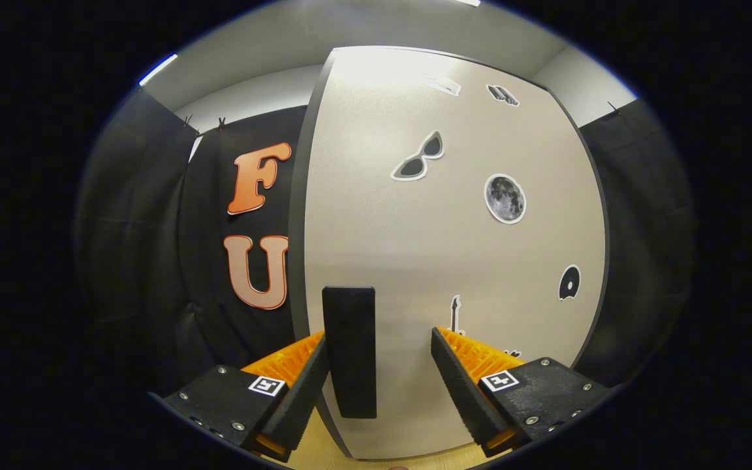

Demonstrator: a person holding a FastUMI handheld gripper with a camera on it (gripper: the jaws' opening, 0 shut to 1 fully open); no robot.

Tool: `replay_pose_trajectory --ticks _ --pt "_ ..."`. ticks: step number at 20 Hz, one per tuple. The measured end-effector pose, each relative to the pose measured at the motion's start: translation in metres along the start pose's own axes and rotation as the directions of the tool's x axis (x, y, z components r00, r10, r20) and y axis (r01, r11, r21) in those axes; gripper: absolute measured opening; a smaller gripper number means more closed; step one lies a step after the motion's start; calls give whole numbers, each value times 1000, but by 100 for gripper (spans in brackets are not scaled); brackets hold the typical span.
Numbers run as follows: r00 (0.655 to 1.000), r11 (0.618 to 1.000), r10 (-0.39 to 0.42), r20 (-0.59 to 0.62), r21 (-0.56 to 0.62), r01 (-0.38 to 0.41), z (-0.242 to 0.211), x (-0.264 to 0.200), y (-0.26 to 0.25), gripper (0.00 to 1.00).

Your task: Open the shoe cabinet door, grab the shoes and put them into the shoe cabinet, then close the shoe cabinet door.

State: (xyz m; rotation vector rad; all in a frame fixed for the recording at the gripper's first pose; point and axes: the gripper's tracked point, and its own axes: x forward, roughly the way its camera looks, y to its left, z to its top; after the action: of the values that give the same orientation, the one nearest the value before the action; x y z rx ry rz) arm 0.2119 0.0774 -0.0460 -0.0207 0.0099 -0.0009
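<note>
The shoe cabinet door [454, 248] is a pale beige panel with a dark edge, and it stands close in front of me. Several black-and-white stickers are stuck on it. A black upright handle [350, 352] sits near the door's left edge. My gripper [379, 334] is open with the handle between its fingers. The left finger lies right against the handle, while a clear gap separates the right finger from it. Whether the door is ajar I cannot tell.
The booth's black cloth wall [154, 261] hangs to the left of the cabinet and also to its right. A strip of light wooden floor [324, 450] shows below the door, between the fingers. A white ceiling [324, 32] spans above.
</note>
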Motion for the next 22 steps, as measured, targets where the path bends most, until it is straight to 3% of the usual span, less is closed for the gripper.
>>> replay_pose_trajectory --ticks 9,22 --pt "1000 1000 21 9 8 -21 20 -75 -11 93" --pt "1000 999 1 -7 36 -1 49 -250 -84 94"
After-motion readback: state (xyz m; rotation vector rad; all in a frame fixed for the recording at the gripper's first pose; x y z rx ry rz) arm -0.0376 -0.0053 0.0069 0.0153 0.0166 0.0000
